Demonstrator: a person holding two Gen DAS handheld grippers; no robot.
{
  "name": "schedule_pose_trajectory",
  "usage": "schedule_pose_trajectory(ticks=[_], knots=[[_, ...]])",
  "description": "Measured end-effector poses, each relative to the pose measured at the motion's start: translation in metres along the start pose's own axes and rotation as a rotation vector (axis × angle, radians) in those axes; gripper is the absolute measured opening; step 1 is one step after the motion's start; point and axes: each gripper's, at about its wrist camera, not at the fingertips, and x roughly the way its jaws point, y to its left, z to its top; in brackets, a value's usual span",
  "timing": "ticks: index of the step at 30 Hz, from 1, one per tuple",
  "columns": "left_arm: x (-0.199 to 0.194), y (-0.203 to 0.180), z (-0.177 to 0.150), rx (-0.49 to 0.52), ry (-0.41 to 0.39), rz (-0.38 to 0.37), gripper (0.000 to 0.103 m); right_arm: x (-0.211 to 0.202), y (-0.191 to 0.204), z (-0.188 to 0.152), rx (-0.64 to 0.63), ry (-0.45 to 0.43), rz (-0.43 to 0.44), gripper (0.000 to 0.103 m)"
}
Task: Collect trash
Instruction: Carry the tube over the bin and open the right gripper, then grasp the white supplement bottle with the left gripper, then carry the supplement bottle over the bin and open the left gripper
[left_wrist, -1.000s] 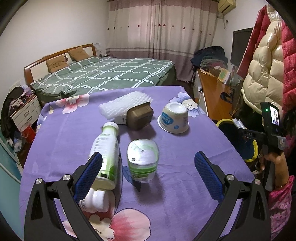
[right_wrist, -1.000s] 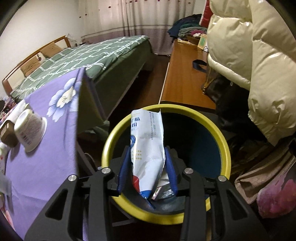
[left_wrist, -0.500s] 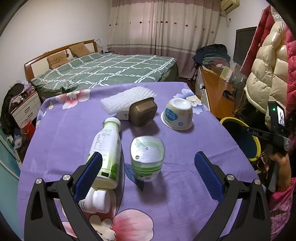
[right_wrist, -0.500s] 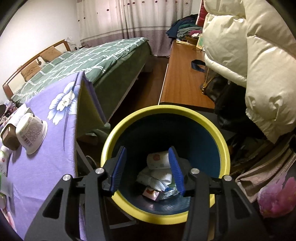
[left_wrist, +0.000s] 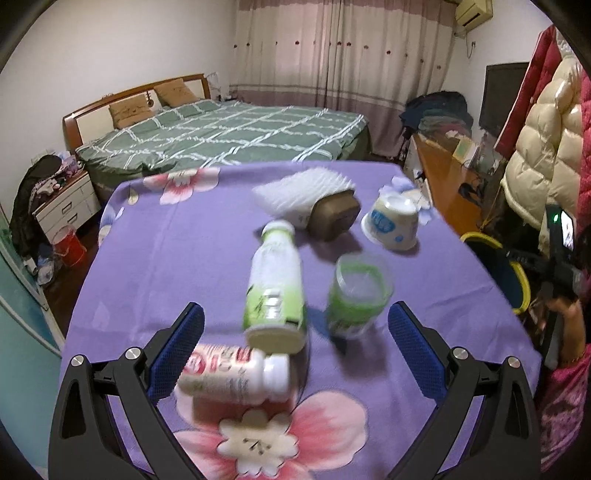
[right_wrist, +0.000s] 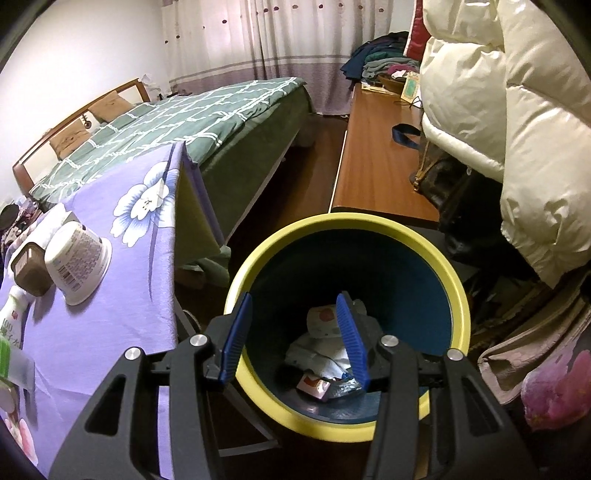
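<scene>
A: The counter (left_wrist: 155, 258) wears a purple cloth with pink and white flowers. The bin (right_wrist: 458, 295) has a yellow rim and a dark blue inside.

B: The bed (left_wrist: 236, 136) is green with a white grid. One bottle (left_wrist: 275, 284) is white and green, the other bottle (left_wrist: 236, 376) white with red print. Claw pads (left_wrist: 177, 347) are blue.
</scene>
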Motion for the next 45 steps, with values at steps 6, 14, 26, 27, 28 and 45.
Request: schedule_pose_trajectory(ticks=[6, 14, 26, 27, 28, 45], knots=[[0.01, 0.011, -0.021, 0.029, 0.049, 0.048, 0.098, -0.003, 0.006, 0.001, -0.014, -0.003, 0.0, 0.046], [0.03, 0.027, -0.03, 0.045, 0.08, 0.051, 0.098, -0.004, 0.011, 0.002, -0.029, -0.007, 0.001, 0.048], [0.057, 0.04, -0.039, 0.045, 0.144, 0.038, 0.094, 0.001, 0.02, -0.001, -0.052, 0.012, 0.008, 0.048], [0.058, 0.042, -0.04, 0.041, 0.149, 0.033, 0.089, 0.001, 0.02, -0.002, -0.053, 0.012, 0.008, 0.048], [0.06, 0.044, -0.04, 0.036, 0.161, 0.023, 0.083, 0.001, 0.02, -0.003, -0.053, 0.013, 0.009, 0.048], [-0.002, -0.052, -0.002, 0.158, 0.067, -0.213, 0.083, -0.014, -0.026, -0.023, -0.004, 0.004, -0.02, 0.048]])
